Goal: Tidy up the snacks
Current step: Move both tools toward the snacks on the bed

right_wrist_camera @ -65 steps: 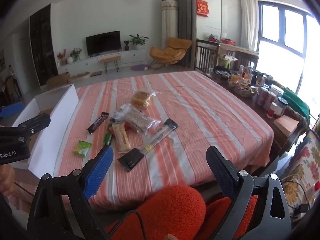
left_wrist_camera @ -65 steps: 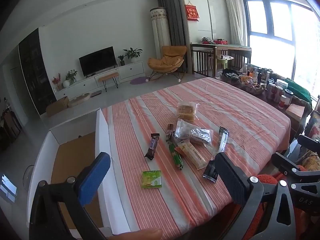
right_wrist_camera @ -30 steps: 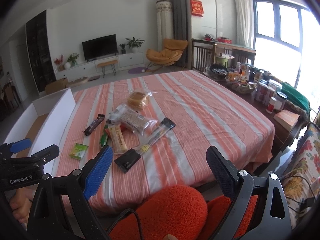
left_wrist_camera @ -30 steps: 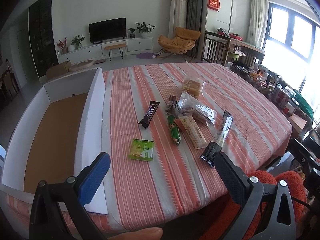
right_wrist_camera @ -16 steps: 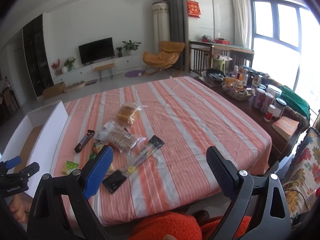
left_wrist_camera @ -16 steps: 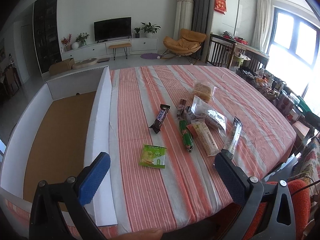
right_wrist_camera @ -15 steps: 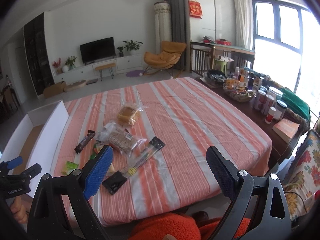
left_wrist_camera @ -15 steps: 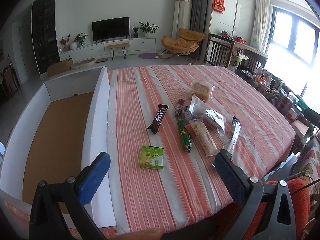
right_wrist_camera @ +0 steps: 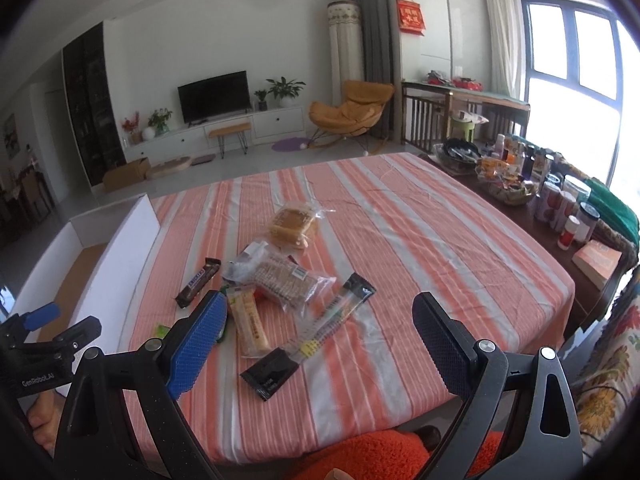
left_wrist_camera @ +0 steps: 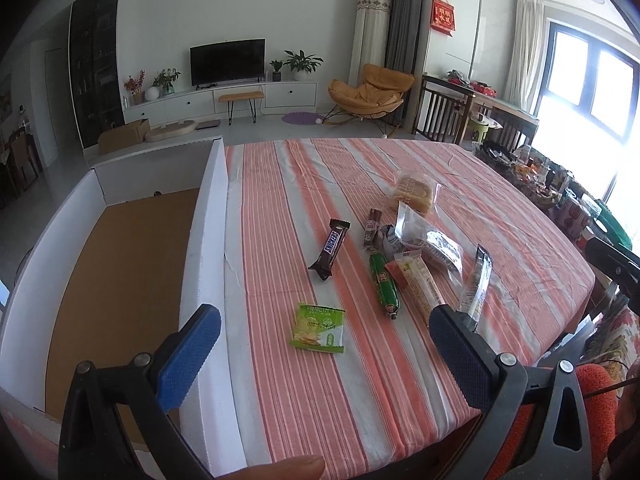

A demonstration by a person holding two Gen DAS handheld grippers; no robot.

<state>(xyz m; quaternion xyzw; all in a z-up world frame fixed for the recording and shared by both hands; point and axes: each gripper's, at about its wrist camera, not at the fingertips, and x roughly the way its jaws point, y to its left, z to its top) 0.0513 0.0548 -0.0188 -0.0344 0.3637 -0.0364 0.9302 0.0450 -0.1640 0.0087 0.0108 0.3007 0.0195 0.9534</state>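
Observation:
Snacks lie on the striped tablecloth: a Snickers bar, a green cracker packet, a green sausage stick, a yellow biscuit pack, a clear cracker bag, bagged bread and a long black-ended stick pack. A white box with a brown floor stands at the table's left. My left gripper hovers open above the green packet. My right gripper hangs open over the near edge, above the stick pack. Neither holds anything.
A side table with bottles, jars and a basket stands to the right, with a book on it. An orange fuzzy cushion sits below the near edge. A living room with a TV and an armchair lies beyond.
Both views have drawn closer to the table and the snacks. The left gripper has swung right from the box toward the green packet. Both stay open.

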